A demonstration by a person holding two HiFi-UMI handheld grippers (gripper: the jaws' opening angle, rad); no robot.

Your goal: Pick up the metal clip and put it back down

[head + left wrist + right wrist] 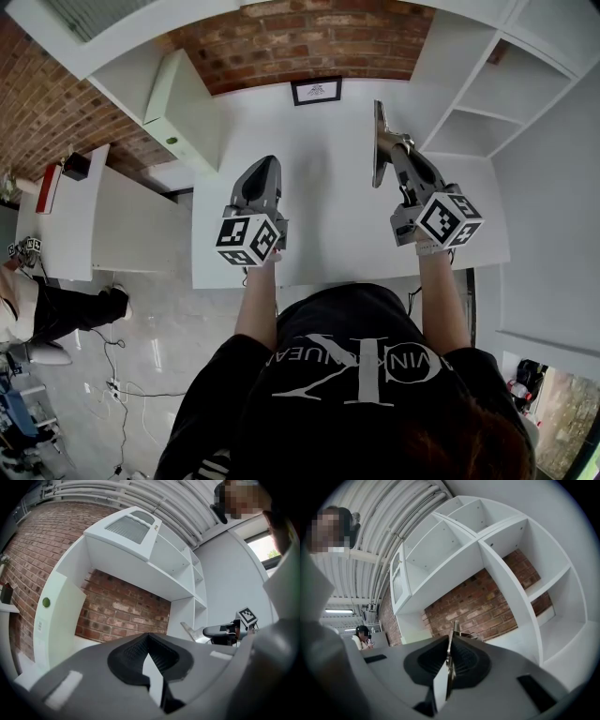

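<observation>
Right gripper [394, 147] (grey, marker cube at the back) is clamped on the flat shiny metal clip [378, 141]. In the right gripper view the strip sits edge-on between the pads and pokes out past them [453, 632].

Clip location: at the right gripper's tip, over the far-right part of the white surface [319, 234]. It looks lifted clear, but I can't confirm the gap from here.

Long axis runs 12-to-6 in the head view, with the gripper coming in from about 5 o'clock.

Left gripper [265, 169] has its jaws together on nothing [149, 651]. It hangs over the surface at roughly 9 o'clock of the clip, well apart. From there the clip [190, 631] shows off at 2 o'clock.

My read: pick-up done, set-down pending. It's the right hand's job, going straight down (the flat face is vertical, so it may tip over on release).
</observation>
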